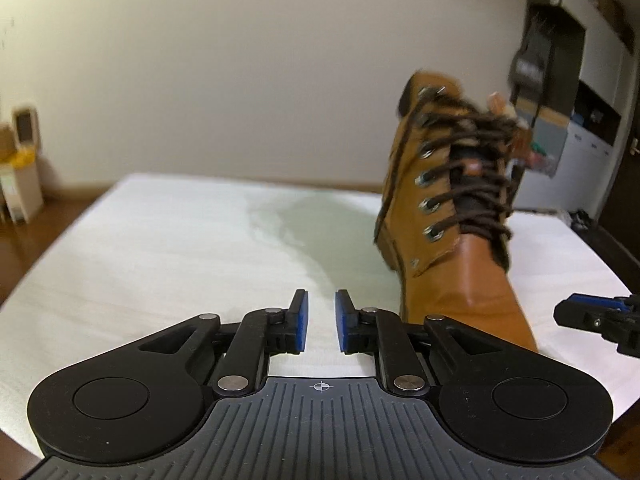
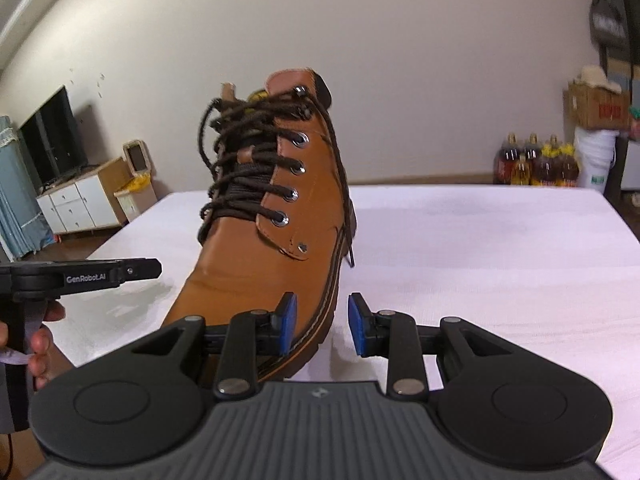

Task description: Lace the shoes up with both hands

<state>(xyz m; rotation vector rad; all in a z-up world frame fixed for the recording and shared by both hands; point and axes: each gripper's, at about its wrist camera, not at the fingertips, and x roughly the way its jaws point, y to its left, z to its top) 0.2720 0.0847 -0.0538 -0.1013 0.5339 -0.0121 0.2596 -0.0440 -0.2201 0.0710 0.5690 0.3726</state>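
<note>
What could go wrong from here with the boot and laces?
1. Both grippers are empty: the left gripper and right gripper stand open, so no lace tension is held and the crossings may slacken.
2. One lace end hangs loose down the side of the boot; it could snag or pull back through the top hook.
3. The right gripper's left pad sits close to the boot's toe; a careless advance could shove the boot across the white table.

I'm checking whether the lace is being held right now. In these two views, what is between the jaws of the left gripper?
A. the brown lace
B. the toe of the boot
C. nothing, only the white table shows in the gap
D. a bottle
C: the left gripper stands with its jaws apart over the white table, clear of the boot and its lace.
</note>
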